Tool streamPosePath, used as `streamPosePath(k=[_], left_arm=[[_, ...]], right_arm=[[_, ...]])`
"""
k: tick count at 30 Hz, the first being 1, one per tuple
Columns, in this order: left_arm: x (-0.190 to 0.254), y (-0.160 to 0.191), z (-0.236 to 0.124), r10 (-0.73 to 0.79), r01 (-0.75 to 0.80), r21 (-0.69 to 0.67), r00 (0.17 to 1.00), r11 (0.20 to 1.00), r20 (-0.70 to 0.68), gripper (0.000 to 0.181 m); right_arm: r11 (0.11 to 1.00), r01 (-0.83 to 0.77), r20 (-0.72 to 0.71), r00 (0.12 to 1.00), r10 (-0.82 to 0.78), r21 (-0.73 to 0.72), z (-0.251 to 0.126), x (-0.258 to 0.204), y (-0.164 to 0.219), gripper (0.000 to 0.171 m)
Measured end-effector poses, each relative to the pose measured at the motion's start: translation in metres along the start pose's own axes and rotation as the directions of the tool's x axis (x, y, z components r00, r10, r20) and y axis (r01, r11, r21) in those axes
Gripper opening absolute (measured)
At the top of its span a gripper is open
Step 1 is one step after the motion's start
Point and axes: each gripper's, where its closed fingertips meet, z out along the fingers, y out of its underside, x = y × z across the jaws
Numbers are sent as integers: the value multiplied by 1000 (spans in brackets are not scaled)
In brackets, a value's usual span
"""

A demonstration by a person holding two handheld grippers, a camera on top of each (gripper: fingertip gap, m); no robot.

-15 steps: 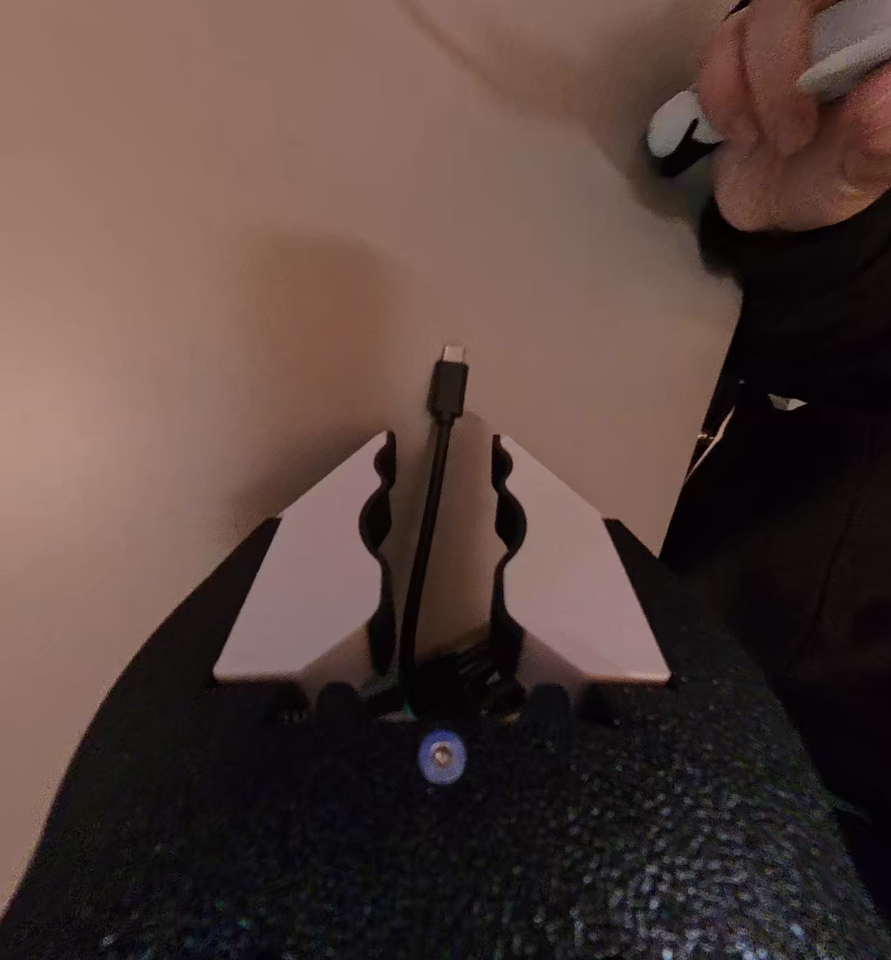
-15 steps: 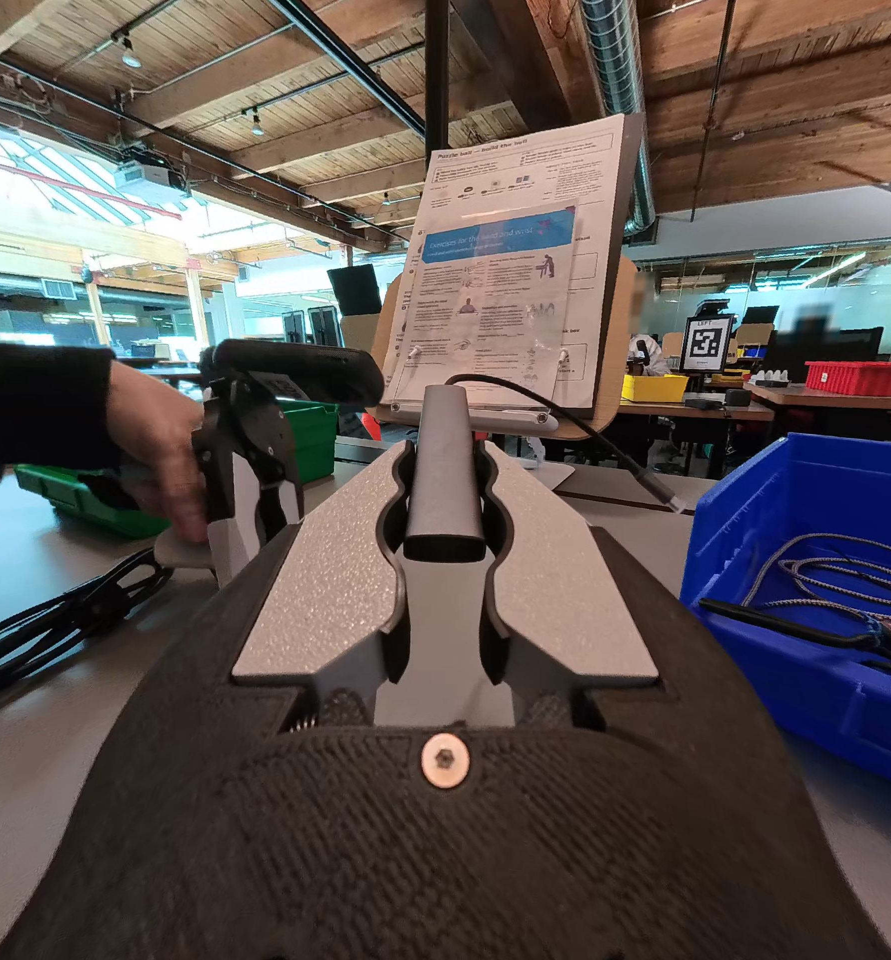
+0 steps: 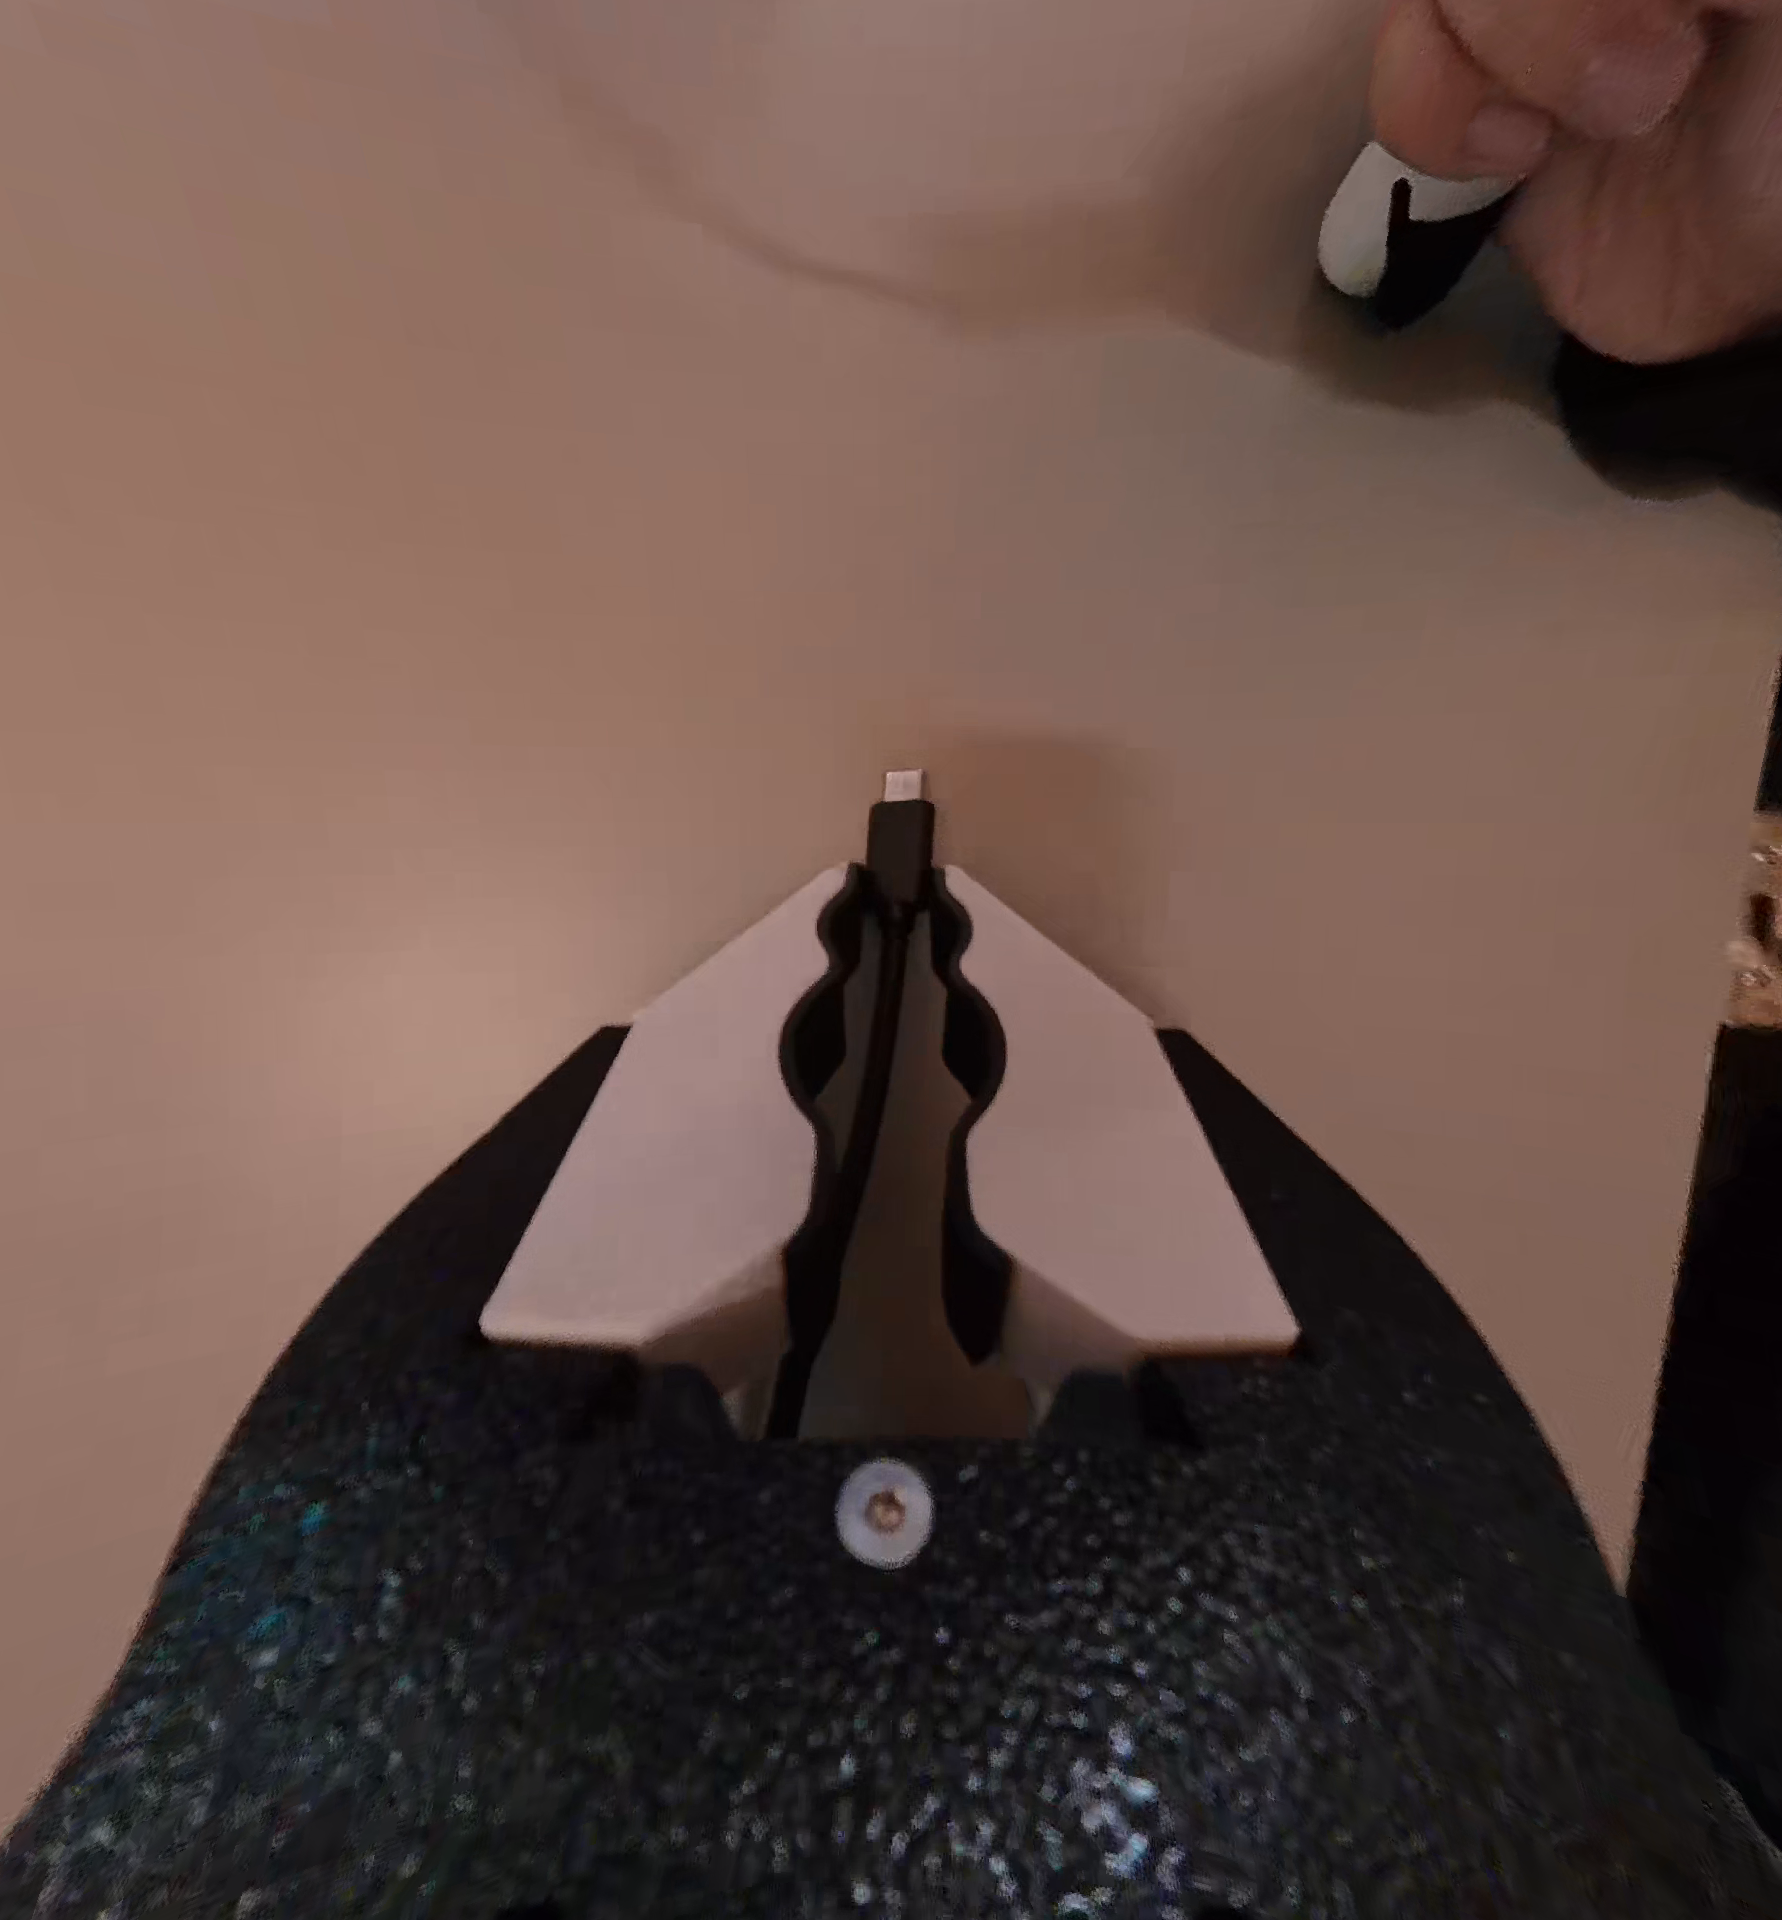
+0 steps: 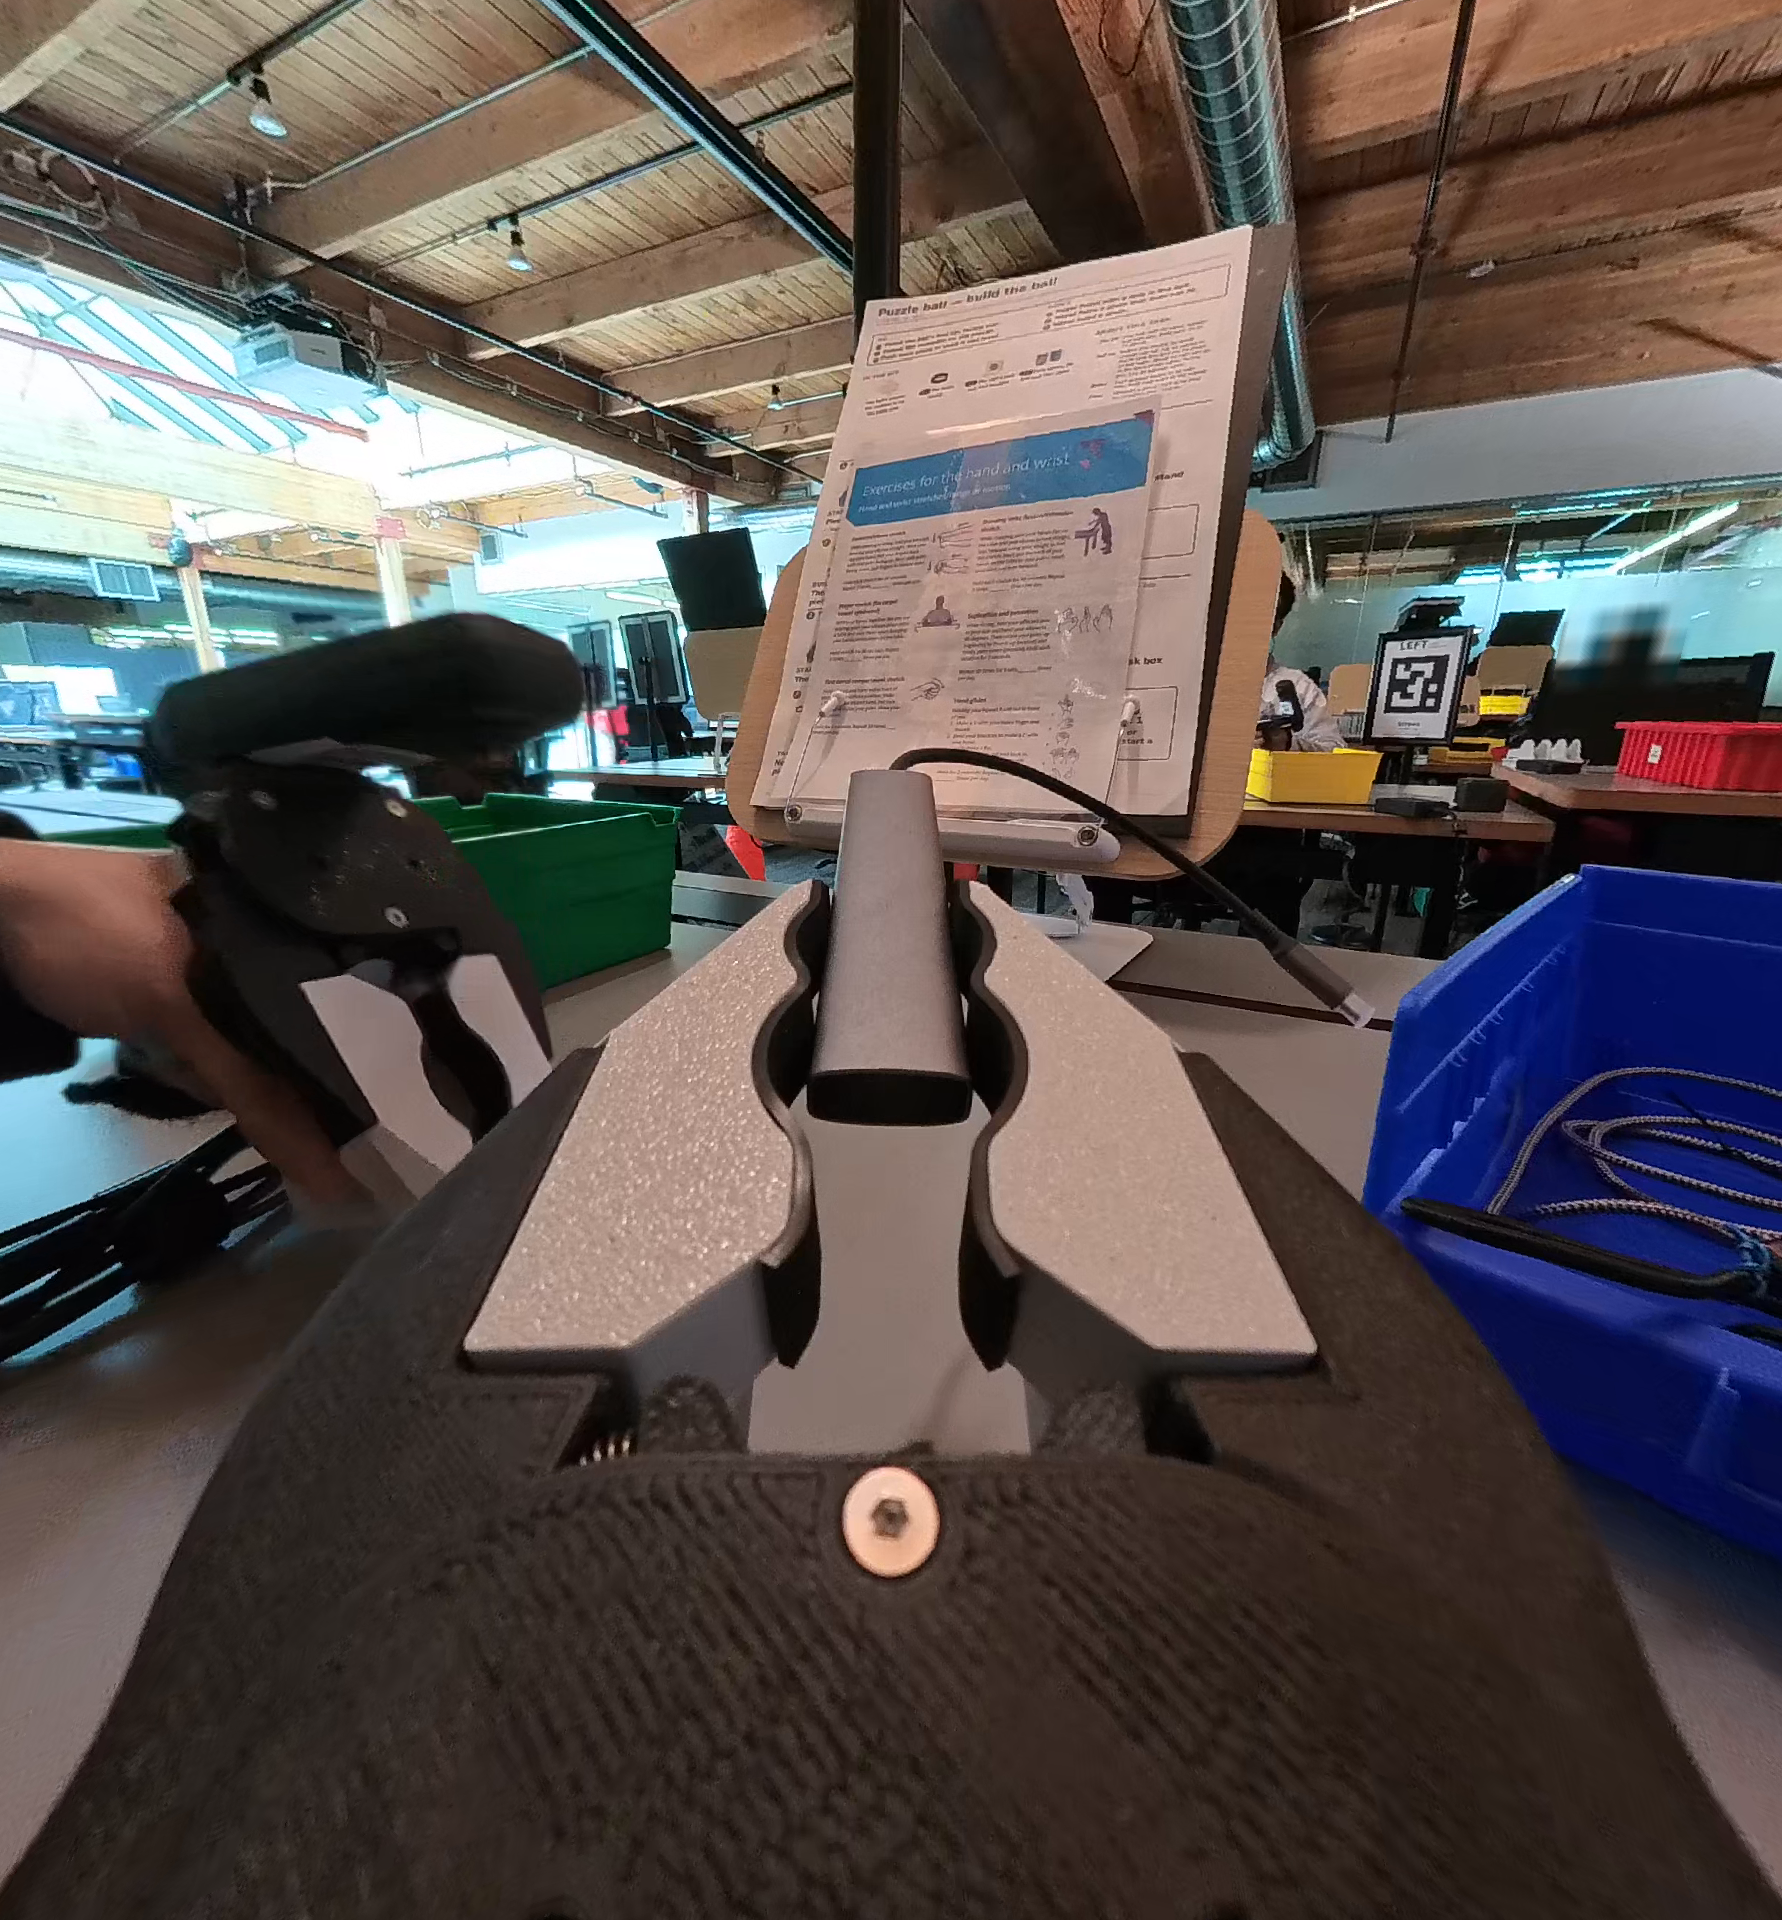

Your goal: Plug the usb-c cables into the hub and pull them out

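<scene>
Half a second earlier the left gripper (image 3: 899, 883) stood with its jaws apart and the black usb-c cable (image 3: 856, 1122) lay loose in the gap, its plug well ahead of the tips. Now the tips have closed on the plug (image 3: 902, 847); only its front part and metal tongue poke out past them, pointing at the bare tan tabletop (image 3: 347, 623). The cord trails back between the fingers.

Seen from the right wrist, the left gripper (image 4: 419, 1049) has swung nearer to the hub (image 4: 887, 935) and tilts toward it, a hand (image 4: 97, 956) behind it.

The right gripper (image 4: 889, 914) is unchanged: narrow, clamped on the upright grey hub. The hub's own black lead (image 4: 1157, 862) arcs right to a loose connector just left of the blue bin (image 4: 1489, 1091), which holds coiled braided cables (image 4: 1697, 1164).
</scene>
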Motion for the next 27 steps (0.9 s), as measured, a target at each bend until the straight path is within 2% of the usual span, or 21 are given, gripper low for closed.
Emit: streamPosePath(k=[1, 5, 7, 10, 16, 27], left_arm=[[-1, -4, -5, 3, -5, 38, 999, 999, 36, 9], [-7, -23, -39, -1, -47, 169, 963, 985, 269, 10], [-9, -27, -55, 19, -92, 157, 911, 983, 412, 10], [1, -39, -72, 40, -140, 150, 848, 979, 529, 10], [9, -71, -85, 54, -182, 137, 769, 974, 636, 10], [-6, -89, -75, 17, -158, 165, 769, 974, 639, 10]], right_arm=[[1000, 2, 1, 1000, -2, -1, 0, 0, 0, 22], [1000, 8, 2, 1000, -8, -7, 1, -1, 1, 22], [1000, 13, 1, 1000, -13, -15, 1, -2, 2, 22], [999, 25, 5, 1000, -24, -37, 3, -5, 5, 22], [996, 35, 12, 999, -34, -79, 5, -12, 10, 22], [989, 109, 72, 992, -102, -104, 8, -27, 15, 22]])
